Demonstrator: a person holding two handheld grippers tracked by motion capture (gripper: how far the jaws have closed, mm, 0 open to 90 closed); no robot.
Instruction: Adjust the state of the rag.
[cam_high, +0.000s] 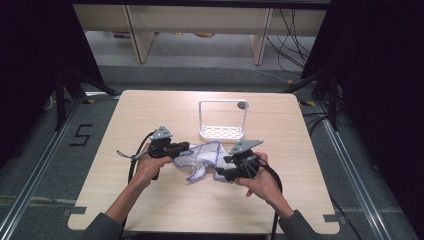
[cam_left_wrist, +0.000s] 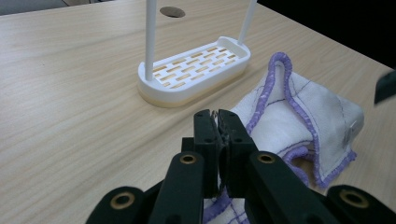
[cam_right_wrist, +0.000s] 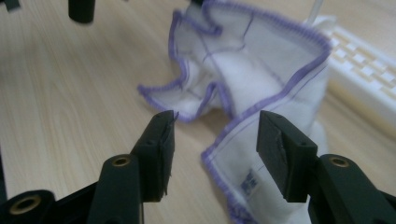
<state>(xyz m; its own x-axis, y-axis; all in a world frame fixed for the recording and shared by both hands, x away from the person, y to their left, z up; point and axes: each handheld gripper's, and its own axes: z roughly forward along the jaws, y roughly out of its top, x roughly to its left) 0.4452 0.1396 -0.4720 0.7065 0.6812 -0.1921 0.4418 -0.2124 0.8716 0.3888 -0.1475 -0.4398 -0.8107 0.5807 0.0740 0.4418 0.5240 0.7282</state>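
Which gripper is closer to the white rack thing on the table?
Left. The left gripper sits just left of and in front of the white rack, while the right gripper is farther toward the person, beyond the cloth.

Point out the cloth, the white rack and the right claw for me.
cloth (cam_right_wrist: 243, 60), right gripper view, white middle panel.
white rack (cam_left_wrist: 194, 70), left gripper view, slotted base.
right claw (cam_right_wrist: 212, 140), right gripper view, between the tips.

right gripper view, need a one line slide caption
Right tool open above a corner of the crumpled white cloth with purple edging on the wooden table, white rack base behind.
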